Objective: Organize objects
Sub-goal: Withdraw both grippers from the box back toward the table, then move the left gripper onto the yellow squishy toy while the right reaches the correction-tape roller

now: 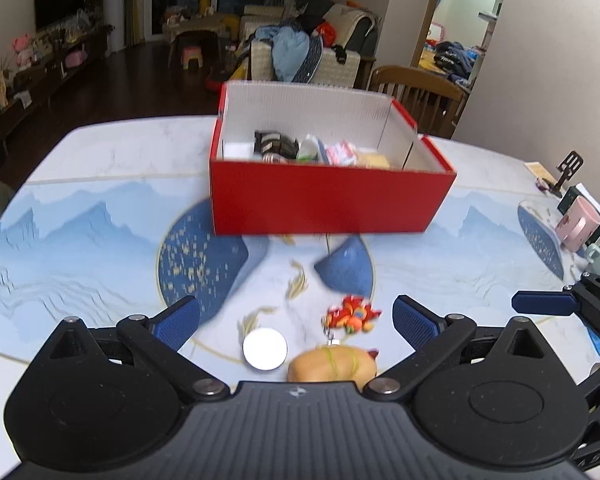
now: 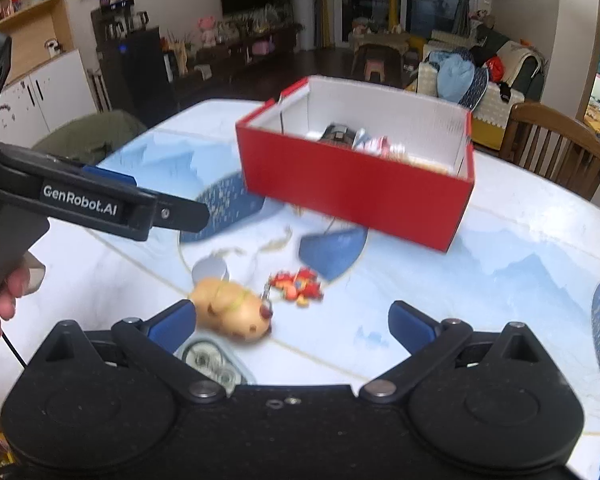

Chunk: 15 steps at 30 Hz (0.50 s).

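The left gripper hung wide open over the near part of the table, holding nothing; between and just ahead of its fingers lay a white disc, a tan plush toy and a red-orange keychain figure, close together but the disc apart from the figure. The right gripper was likewise spread wide and empty, with the plush toy just inside its left finger. The red box stood farther off, mid-table, open-topped and already holding several items. Bare tabletop separated the box's near wall from the three loose objects. A pink mug stood near the right edge.
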### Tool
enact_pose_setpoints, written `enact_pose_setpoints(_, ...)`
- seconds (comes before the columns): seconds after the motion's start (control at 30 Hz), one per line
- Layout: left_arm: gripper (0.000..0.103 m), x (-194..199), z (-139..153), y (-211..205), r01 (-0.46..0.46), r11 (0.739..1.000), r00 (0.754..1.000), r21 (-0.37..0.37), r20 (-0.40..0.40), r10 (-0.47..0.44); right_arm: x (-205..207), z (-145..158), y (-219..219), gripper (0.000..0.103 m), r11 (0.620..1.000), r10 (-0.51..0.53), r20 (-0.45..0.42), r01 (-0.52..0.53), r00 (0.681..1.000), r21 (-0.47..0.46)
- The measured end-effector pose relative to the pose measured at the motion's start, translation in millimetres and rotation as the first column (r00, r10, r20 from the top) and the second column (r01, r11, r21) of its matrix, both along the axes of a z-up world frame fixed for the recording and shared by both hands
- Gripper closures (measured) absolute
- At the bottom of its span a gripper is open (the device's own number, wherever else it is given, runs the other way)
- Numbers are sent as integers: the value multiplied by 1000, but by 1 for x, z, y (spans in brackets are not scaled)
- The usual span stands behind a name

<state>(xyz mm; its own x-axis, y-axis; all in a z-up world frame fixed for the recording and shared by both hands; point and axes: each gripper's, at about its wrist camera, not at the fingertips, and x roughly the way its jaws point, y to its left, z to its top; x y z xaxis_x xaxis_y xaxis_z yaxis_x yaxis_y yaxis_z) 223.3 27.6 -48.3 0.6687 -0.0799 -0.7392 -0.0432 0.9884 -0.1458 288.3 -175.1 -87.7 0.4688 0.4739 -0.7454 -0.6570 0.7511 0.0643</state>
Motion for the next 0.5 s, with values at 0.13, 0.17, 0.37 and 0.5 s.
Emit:
enact_pose_setpoints(0.13, 0, -5, -19, -4, -15, 1000, 999, -10, -41, 15, -9, -19, 4, 1, 999, 26, -17, -26, 1000, -30)
enact_pose_setpoints(0.17, 0, -6, -24, -4, -15, 1000, 998, -20, -57, 14, -12, -24, 5, 1, 999, 38, -19, -39, 999, -38)
enact_pose_setpoints(0.37, 0, -4, -52, -12, -8, 999, 990, -47, -143, 1, -24, -48, 12, 2, 993, 98, -53, -102, 994, -68)
enact_pose_setpoints(0.5, 0, 0, -68, -21, -6, 998, 983, -57, -185, -4, -27, -60, 16, 2, 989, 118, -73, -124, 990, -78)
